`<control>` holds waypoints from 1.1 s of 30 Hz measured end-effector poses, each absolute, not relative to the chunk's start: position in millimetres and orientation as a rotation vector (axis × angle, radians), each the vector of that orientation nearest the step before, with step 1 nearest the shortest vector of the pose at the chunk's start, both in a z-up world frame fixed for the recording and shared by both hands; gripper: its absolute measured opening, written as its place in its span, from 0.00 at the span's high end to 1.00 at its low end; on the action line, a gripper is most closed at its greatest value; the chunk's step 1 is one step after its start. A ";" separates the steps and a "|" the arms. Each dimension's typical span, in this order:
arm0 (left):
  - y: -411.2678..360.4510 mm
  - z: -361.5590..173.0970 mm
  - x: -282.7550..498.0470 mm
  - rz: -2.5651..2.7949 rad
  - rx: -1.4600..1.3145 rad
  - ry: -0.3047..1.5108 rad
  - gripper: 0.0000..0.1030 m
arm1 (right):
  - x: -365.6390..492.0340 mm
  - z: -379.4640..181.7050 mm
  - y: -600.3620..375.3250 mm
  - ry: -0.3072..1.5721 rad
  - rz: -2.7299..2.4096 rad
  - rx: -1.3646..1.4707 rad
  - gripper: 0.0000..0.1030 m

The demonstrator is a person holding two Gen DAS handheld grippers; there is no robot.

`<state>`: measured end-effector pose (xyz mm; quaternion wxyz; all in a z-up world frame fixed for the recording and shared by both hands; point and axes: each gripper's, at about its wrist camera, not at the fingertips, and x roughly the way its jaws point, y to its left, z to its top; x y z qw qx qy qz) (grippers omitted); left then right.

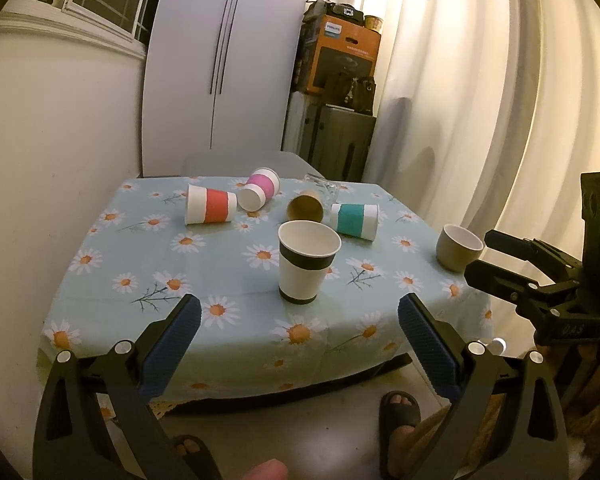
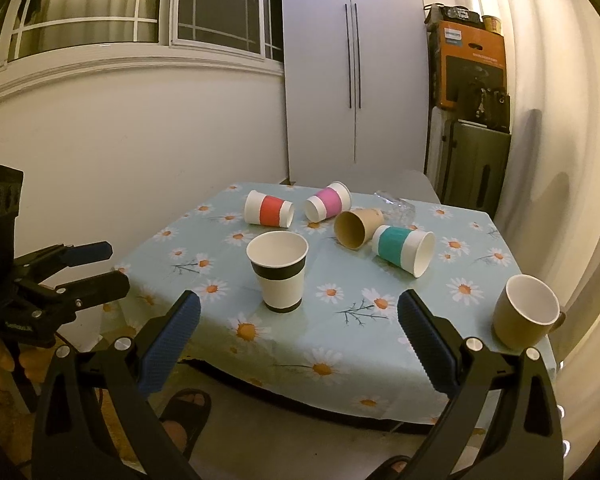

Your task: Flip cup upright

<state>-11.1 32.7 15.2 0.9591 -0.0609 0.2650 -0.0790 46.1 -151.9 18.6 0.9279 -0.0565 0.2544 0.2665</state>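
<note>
White paper cup w/ black band (image 1: 308, 261) upright on daisy-print tablecloth (image 1: 112, 256), left gripper (image 1: 299, 322) and right gripper (image 2: 299, 320) both spread wide, holding nothing, four other paper cups on their sides behind.

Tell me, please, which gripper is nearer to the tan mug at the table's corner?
Right. The right gripper hangs off the near edge with the tan mug just past its right finger; the left gripper is further left, facing the black-banded paper cup.
</note>
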 end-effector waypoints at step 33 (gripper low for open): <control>32.2 12.3 -10.1 -0.153 -0.098 0.547 0.06 | 41.4 16.4 -147.9 0.520 0.555 -0.151 0.05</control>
